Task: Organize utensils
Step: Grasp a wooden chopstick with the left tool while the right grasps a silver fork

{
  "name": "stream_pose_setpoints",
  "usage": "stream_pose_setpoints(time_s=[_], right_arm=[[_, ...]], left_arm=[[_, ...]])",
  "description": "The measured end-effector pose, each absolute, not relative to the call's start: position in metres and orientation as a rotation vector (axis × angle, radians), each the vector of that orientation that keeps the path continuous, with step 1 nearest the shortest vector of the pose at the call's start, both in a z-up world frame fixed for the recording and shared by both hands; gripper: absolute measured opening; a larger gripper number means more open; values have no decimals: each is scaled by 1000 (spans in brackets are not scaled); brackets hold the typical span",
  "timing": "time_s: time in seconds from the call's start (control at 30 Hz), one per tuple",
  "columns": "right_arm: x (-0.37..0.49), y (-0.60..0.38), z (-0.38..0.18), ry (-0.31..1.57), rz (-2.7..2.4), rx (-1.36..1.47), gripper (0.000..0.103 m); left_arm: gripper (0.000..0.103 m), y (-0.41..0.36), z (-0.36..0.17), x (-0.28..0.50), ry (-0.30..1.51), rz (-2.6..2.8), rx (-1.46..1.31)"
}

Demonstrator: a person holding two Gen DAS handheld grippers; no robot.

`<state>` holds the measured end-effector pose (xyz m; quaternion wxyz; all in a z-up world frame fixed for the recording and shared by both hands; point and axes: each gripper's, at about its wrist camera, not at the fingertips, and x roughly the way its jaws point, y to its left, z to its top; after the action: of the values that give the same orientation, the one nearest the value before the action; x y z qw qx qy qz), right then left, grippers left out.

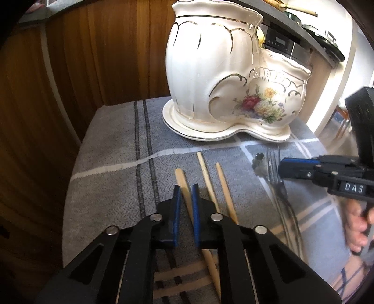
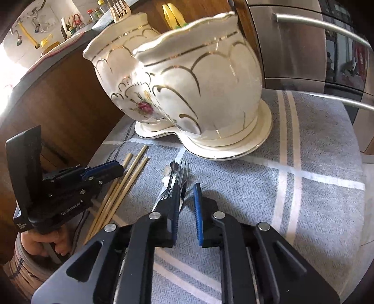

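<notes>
1. Two grippers are over a grey striped cloth (image 1: 112,131) on the bench, both angled down. Behind the utensils stands the ceramic holder (image 1: 224,77), cream with gold trim and a flower print, on its own base.

2. Left gripper (image 1: 185,187): jaws narrow, with one chopstick (image 1: 183,184) running right up between the blue pads. Its tip pokes out beyond the jaws, pointing away toward the holder. The pads look closed on it or very nearly so; I read it as a grip.

3. Two more chopsticks (image 1: 219,184) lie just to the right of those jaws, roughly parallel, long axes also pointing toward the holder.

4. Right gripper (image 2: 188,187): jaws narrow with a gap showing between the pads. The forks (image 2: 180,175) lie just at its left finger, tines toward the holder, handles running back under that finger. Nothing sits between the pads that I can make out.

5. The key relation: the chopsticks belong to the left hand, the forks to the right, and each bundle lies lengthwise along its gripper's line of sight.

6. My read: the left is at the pick-up stage; lifting by one end, the chopstick may swing. The right needs to shift slightly left to straddle a fork handle.

7. A fork (image 2: 119,10) already stands in the holder's far compartment.
</notes>
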<state>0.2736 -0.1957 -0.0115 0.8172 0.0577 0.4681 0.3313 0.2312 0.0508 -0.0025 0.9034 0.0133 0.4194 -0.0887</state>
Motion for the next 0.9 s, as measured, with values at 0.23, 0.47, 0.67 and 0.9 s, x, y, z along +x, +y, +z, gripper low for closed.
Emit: stream_pose_setpoints(time_s=[0.23, 0.47, 0.67, 0.9], right_arm=[[278, -191, -13, 986, 709, 115, 8], [274, -204, -1, 959, 706, 100, 3], [276, -222, 7, 970, 684, 79, 3], [283, -228, 0, 1048, 675, 75, 5]], left_arm=[[9, 54, -2, 229, 862, -169, 57], [8, 61, -2, 226, 862, -165, 55], [8, 62, -2, 224, 871, -166, 66], [11, 51, -2, 223, 874, -159, 115]])
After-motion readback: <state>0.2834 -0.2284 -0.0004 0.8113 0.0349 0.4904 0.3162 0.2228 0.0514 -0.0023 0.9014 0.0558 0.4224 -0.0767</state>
